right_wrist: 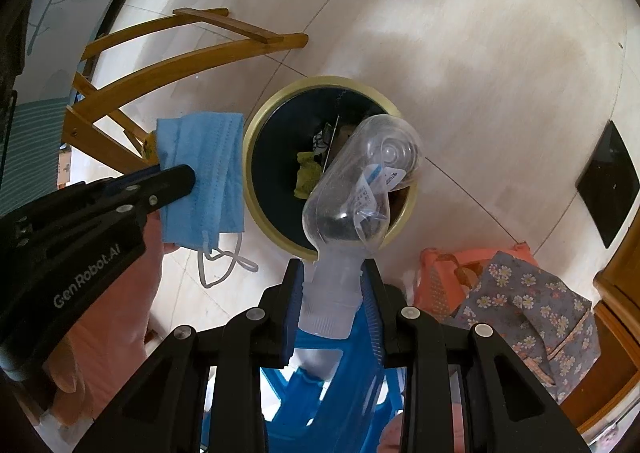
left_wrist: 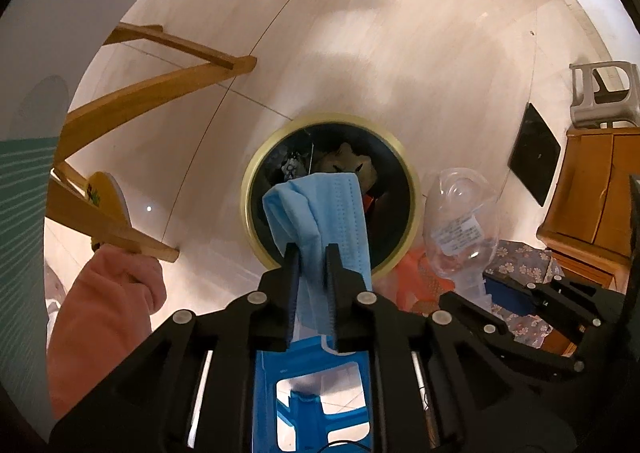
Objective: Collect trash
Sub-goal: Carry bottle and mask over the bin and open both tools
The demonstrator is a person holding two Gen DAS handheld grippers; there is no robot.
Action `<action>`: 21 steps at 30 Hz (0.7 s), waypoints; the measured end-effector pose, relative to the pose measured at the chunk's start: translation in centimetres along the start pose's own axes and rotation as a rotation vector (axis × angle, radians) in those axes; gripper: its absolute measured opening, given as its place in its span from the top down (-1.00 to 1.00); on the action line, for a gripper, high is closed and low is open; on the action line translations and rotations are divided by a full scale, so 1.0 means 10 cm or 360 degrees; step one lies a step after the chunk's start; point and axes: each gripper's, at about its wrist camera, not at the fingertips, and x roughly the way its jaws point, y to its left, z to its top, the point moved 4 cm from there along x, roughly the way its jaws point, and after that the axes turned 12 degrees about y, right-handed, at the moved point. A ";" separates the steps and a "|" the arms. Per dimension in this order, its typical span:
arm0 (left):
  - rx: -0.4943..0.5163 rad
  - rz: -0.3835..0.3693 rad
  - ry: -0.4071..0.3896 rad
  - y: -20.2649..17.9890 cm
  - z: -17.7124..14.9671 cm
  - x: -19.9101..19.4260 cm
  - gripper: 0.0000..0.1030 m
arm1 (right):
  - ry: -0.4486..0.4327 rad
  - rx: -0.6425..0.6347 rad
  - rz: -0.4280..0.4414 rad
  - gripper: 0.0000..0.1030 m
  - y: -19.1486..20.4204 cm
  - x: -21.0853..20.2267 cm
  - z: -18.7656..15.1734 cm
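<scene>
Mid-frame over the trash bin (right_wrist: 256, 157), the left gripper (left_wrist: 312, 253) is clamped on a limp, light face mask (left_wrist: 320, 205); the right gripper (right_wrist: 334, 273) pinches a crushable plastic bottle (right_wrist: 360, 181) at its stiff neck.

A pale tiled floor (right_wrist: 480, 73) fills most of both views, with a curved wooden chair frame (right_wrist: 168, 61) standing on it toward the left and a dark flat square panel (right_wrist: 608, 181) lying on it at the right. A blue plastic stool (left_wrist: 316, 393) sits at the bottom of the views, and beside it, to the right, lies an orange bag (right_wrist: 440, 281) with a grey flowered cloth (right_wrist: 532, 309) draped partly against it. At the far right a wooden cabinet (left_wrist: 592, 189) stands with a grey plastic stool (left_wrist: 600, 93) on top of it.
</scene>
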 end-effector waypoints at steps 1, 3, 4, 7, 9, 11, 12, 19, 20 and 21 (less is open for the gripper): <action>-0.0004 0.0002 0.0002 0.01 0.00 0.00 0.74 | -0.0002 -0.0004 0.0001 0.45 0.01 0.00 0.00; -0.0010 0.0004 0.0000 0.02 0.00 0.00 0.63 | -0.0003 -0.0008 0.0001 0.45 0.01 0.00 0.00; -0.0013 0.0003 -0.0002 0.02 0.00 0.00 0.51 | -0.0004 -0.0009 0.0001 0.45 0.01 0.00 0.00; -0.0019 0.0009 -0.0019 0.02 -0.02 -0.03 0.16 | -0.0007 -0.0008 0.0006 0.44 0.01 0.00 0.00; -0.0022 0.0012 -0.0024 0.01 -0.04 -0.04 0.16 | -0.0008 -0.0011 0.0007 0.44 0.01 -0.01 -0.01; -0.0027 0.0014 -0.0022 0.01 -0.05 -0.05 0.16 | -0.0006 -0.0011 0.0008 0.44 0.01 0.00 0.00; -0.0031 0.0018 -0.0024 0.01 -0.06 -0.06 0.16 | -0.0006 -0.0012 0.0008 0.44 0.02 -0.01 0.00; -0.0099 0.0076 -0.0085 0.10 -0.13 -0.18 0.16 | -0.0009 -0.0045 0.0012 0.44 0.12 -0.02 0.02; -0.0112 0.0086 -0.0095 0.12 -0.14 -0.20 0.16 | -0.0008 -0.0054 0.0013 0.44 0.14 -0.02 0.02; -0.0127 0.0098 -0.0106 0.14 -0.15 -0.21 0.16 | -0.0004 -0.0064 0.0014 0.44 0.17 -0.02 0.03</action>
